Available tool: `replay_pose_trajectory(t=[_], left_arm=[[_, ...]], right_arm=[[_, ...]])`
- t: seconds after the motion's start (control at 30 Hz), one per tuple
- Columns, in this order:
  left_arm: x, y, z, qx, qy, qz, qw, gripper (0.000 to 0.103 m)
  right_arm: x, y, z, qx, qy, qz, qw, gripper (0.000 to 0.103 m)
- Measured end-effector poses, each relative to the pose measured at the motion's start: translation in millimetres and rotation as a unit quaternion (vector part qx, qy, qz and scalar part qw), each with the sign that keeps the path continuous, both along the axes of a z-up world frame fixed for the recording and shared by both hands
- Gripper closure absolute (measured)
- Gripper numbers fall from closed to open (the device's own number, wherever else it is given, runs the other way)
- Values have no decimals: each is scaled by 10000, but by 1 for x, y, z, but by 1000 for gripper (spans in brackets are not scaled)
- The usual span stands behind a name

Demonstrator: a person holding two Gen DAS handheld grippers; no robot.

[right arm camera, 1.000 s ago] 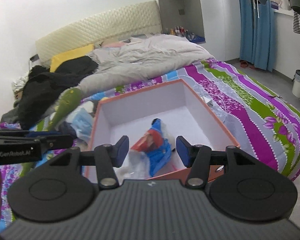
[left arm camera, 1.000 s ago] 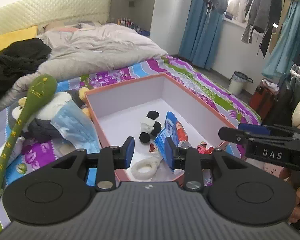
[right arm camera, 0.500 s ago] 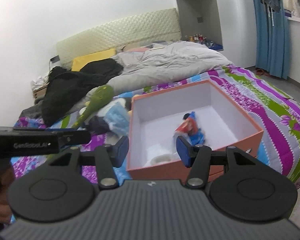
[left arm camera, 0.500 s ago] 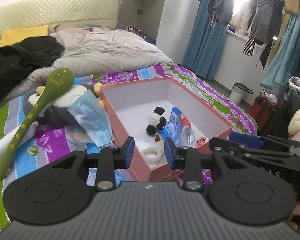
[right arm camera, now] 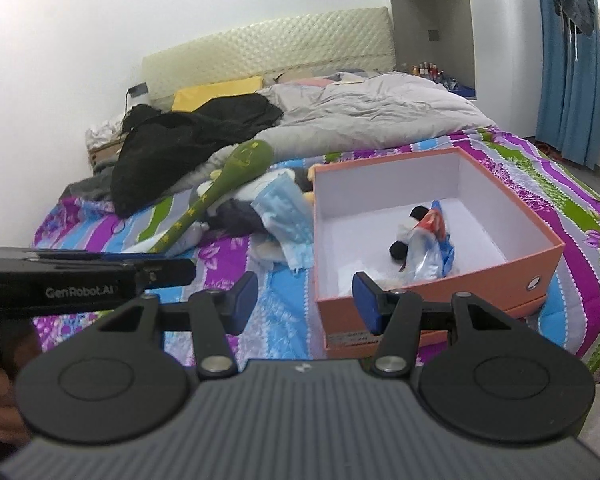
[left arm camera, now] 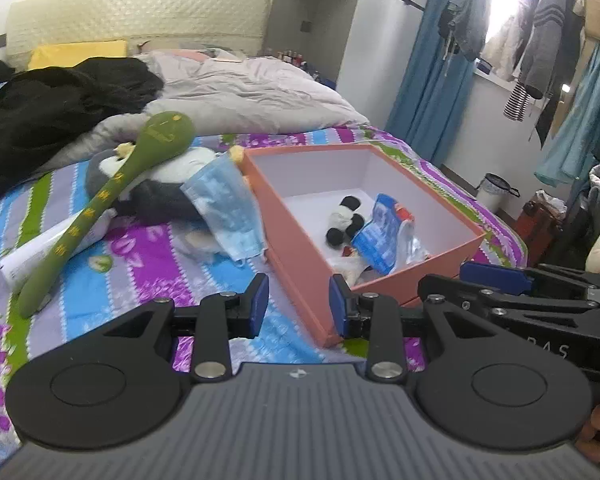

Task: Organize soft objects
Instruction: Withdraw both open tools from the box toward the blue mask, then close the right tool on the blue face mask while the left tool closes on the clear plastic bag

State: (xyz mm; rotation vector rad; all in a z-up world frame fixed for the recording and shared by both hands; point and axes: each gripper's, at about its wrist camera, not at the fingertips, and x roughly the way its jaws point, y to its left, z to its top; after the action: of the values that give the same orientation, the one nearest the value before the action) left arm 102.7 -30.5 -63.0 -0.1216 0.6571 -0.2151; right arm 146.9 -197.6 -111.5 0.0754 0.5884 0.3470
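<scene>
We take the orange box [left arm camera: 300,248] as our landmark; it sits open on the striped bedspread [left arm camera: 100,288] of the bed, and inside it lie a small panda plush [left arm camera: 342,222], a blue packet [left arm camera: 374,236] and some clear wrapping. Just beside the box's left wall a blue face mask [left arm camera: 228,208] is draped over a larger grey-and-white plush toy [left arm camera: 160,184]; a green spoon-shaped soft toy [left arm camera: 112,196] leans across that plush, farther from the box, with a white tube [left arm camera: 40,252] under its handle. Beyond the box, toward the headboard, we see a grey duvet [left arm camera: 252,96] and a heap of black clothing [left arm camera: 56,112]. Our left gripper [left arm camera: 294,304] hovers before the box's near corner, jaws spread and holding nothing; our right gripper [right arm camera: 304,300] hangs before the box's near left corner, jaws likewise spread apart and empty.
</scene>
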Motion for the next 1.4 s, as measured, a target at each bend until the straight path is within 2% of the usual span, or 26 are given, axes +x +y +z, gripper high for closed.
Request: replay_pose_trajectory(t=[0.33, 0.6, 0.73, 1.07, 1.13, 1.2, 1.4], left_arm=[[-41, 46, -26, -333, 140, 436, 9984, 65], [-33, 76, -56, -666, 347, 732, 9945, 65], [-9, 88, -75, -908, 472, 819, 9914, 57], [85, 123, -129, -1620, 770, 755, 9809, 56], [104, 133, -138, -1816, 786, 750, 9774, 56], [121, 140, -145, -2012, 756, 660, 9744, 51], [169, 150, -169, -2300, 773, 627, 9681, 50]], right_arm=[[-17, 37, -13, -108, 295, 294, 9991, 48], [-2, 69, -34, -531, 437, 383, 9969, 48], [13, 87, -49, -740, 447, 425, 9954, 48], [77, 131, -89, -1192, 401, 507, 9908, 49], [94, 140, -97, -1397, 338, 473, 9885, 52], [110, 145, -105, -1410, 352, 431, 9884, 53], [144, 158, -131, -1580, 238, 319, 9866, 53]])
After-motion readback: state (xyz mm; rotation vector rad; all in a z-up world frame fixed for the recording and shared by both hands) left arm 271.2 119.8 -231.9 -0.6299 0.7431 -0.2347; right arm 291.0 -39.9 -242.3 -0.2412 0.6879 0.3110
